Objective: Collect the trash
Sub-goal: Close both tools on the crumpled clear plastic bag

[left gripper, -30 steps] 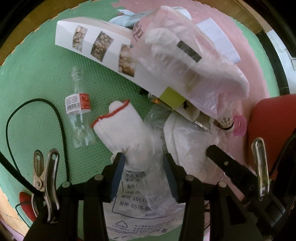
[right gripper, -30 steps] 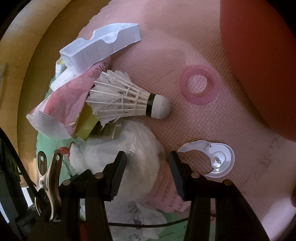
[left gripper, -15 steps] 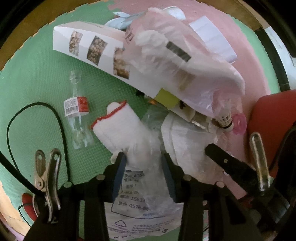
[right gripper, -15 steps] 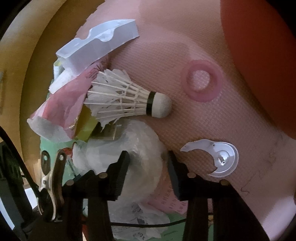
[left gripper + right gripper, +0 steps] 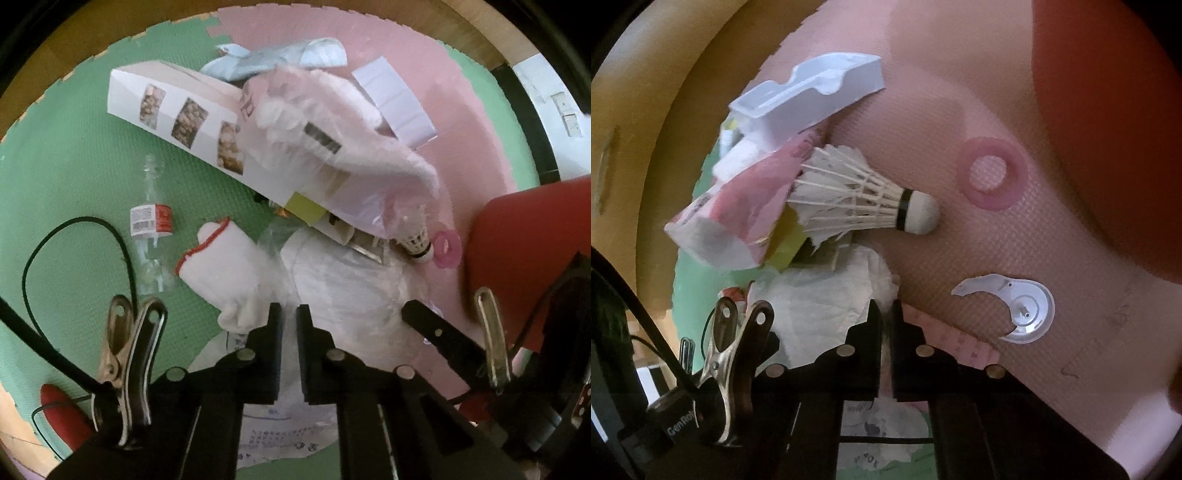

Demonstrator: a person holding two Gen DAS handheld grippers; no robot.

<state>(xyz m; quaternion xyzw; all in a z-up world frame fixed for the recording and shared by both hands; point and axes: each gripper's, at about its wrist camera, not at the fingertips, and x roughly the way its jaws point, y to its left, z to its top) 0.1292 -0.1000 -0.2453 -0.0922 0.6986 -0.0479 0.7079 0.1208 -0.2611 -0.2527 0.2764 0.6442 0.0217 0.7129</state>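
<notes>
A trash heap lies on the green and pink foam mat (image 5: 74, 177). In the left wrist view my left gripper (image 5: 289, 314) is closing to a thin slit on a fold of clear plastic bag (image 5: 279, 247). A white glove with a red cuff (image 5: 225, 269) lies against its left finger. An empty clear bottle (image 5: 151, 221) rests further left. In the right wrist view my right gripper (image 5: 884, 308) is closing tight on the edge of a crumpled white bag (image 5: 820, 302). A shuttlecock (image 5: 864, 192) lies just beyond it.
A long white box with photos (image 5: 184, 118) and a pink-white plastic bag (image 5: 332, 147) top the heap. A pink ring (image 5: 993, 177), a broken white plastic disc (image 5: 1023, 306) and a white moulded tray (image 5: 812, 99) lie on the pink mat. A red object (image 5: 1108, 110) borders the right; a black cable (image 5: 122, 243) loops left.
Both grippers' jaws went from wide apart to nearly touching. The left pinched the clear plastic beside the glove and rose a little; the right pinched the crumpled white bag.
</notes>
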